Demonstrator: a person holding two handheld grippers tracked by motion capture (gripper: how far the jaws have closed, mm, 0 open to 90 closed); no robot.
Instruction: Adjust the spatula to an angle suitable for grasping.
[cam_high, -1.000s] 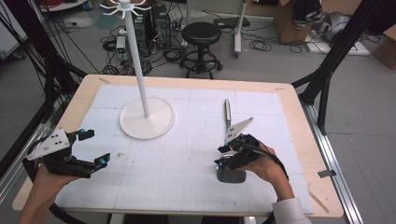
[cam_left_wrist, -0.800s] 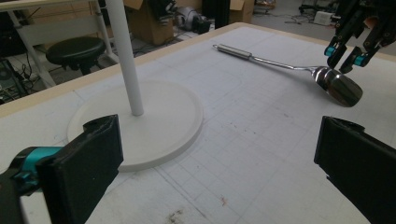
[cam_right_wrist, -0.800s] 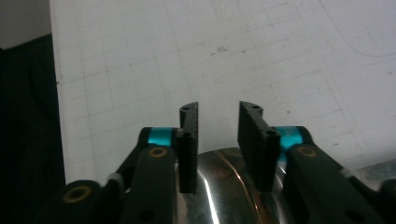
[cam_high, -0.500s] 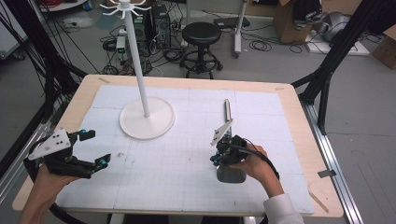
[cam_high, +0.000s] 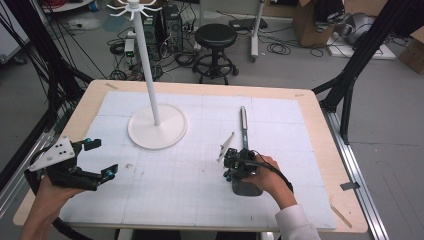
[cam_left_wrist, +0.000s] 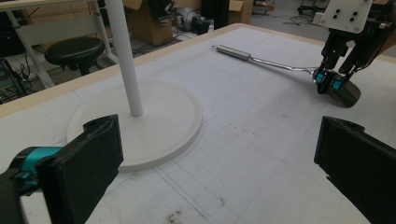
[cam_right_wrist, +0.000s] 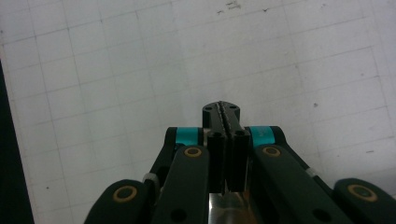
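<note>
Steel ladle lying flat, handle pointing away, right tool clenched on its neck.

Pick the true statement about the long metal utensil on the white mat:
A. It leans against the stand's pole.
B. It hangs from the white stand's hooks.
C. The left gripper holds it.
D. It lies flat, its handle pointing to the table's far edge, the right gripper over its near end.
D: the utensil lies flat on the mat, handle away, with the right gripper shut at its near end; the left gripper is open and apart.
</note>
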